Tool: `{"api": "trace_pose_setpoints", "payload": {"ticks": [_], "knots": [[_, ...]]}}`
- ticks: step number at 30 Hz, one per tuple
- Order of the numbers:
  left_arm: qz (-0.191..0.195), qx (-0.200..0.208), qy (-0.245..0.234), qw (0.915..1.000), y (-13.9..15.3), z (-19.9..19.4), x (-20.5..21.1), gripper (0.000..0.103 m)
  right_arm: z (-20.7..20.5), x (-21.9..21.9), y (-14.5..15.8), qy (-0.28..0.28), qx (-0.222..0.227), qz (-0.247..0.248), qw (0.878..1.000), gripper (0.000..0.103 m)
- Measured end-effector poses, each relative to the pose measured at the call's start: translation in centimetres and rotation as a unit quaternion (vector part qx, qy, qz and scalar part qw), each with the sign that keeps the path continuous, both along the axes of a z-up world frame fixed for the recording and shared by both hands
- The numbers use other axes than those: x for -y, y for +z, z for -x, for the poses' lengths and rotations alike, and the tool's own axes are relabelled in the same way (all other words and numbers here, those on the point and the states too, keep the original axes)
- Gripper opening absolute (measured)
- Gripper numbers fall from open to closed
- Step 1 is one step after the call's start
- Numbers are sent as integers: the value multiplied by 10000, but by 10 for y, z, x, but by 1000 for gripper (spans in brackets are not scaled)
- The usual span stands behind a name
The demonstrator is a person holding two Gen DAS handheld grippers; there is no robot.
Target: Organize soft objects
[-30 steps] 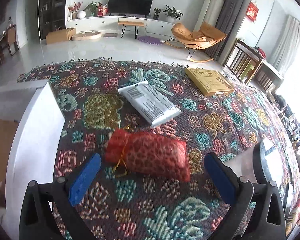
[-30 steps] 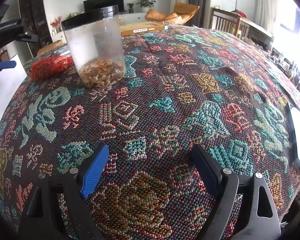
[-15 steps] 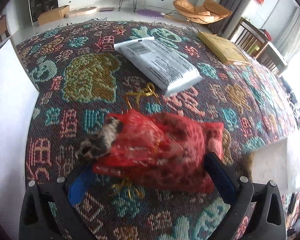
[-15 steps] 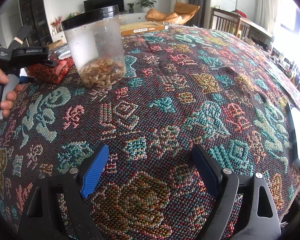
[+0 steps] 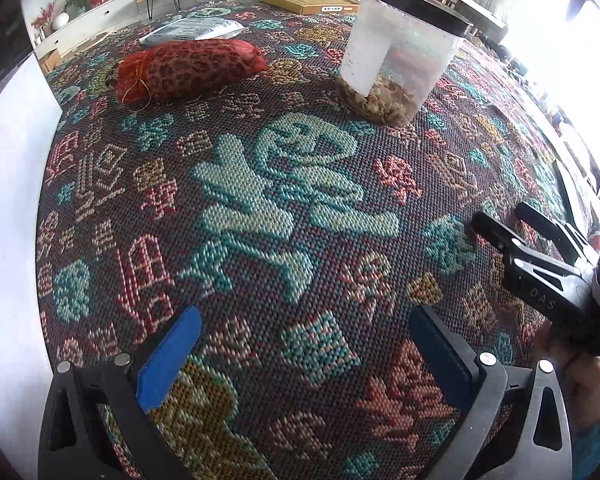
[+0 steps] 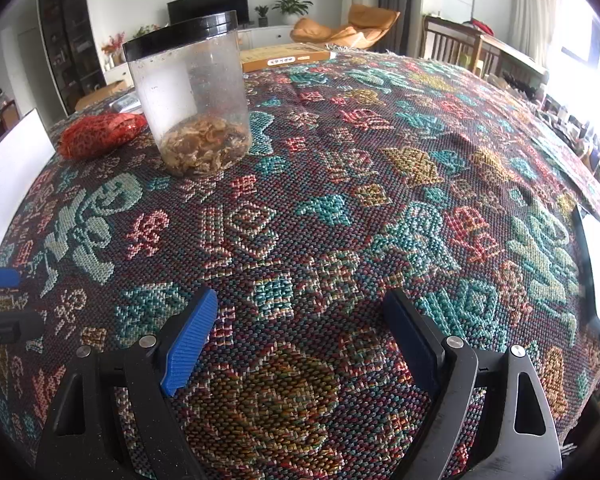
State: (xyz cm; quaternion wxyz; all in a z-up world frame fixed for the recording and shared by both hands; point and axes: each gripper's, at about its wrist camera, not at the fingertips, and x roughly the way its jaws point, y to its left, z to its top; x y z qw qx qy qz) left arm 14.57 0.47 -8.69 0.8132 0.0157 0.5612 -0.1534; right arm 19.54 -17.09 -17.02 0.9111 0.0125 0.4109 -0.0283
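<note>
**Inspector:** Left gripper [image 5: 304,356]: jaws wide, nothing between them, held low over the cloth [image 5: 284,208]. Right gripper [image 6: 300,336]: likewise wide and empty.

**Clerk:** And the soft item?

**Inspector:** Red pouch [image 5: 190,66], a mesh bag tied at one end with a gold cord. It lies flat on the cloth, far side, ahead and to the left of the left gripper. Its long axis runs roughly crosswise to the left gripper's line of sight, tied neck to the left.

**Clerk:** From the right side?

**Inspector:** In the right wrist view the pouch [image 6: 100,134] sits far off to the left, partly behind the jar [image 6: 192,96]. The jar stands upright, lid on, some dried matter at the bottom, just beside the pouch; I cannot confirm whether they touch.

**Clerk:** Which hand is better placed?

**Inspector:** My judgement: the left. Its path to the pouch is open cloth, whereas the right would have to reach past the jar. Closing across the short width should suit a crosswise bag.

**Clerk:** Other items?

**Inspector:** A grey mailer [image 5: 192,30] lies beyond the pouch, a flat box [image 5: 308,2] further back. Where the pouch should go, I cannot tell.
</note>
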Motion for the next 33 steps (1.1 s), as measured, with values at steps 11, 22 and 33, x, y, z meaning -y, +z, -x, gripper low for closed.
{"api": "trace_pose_setpoints", "payload": {"ticks": [11, 22, 33], "knots": [[-226, 435, 935, 9944, -8, 7, -19, 103, 0, 0, 0, 0, 1, -1, 10000, 88], [-525, 969, 622, 9920, -14, 7, -11, 103, 0, 0, 0, -1, 1, -1, 10000, 88], [-789, 1008, 219, 9915, 44, -58, -9, 103, 0, 0, 0, -2, 3, 2, 10000, 88]]}}
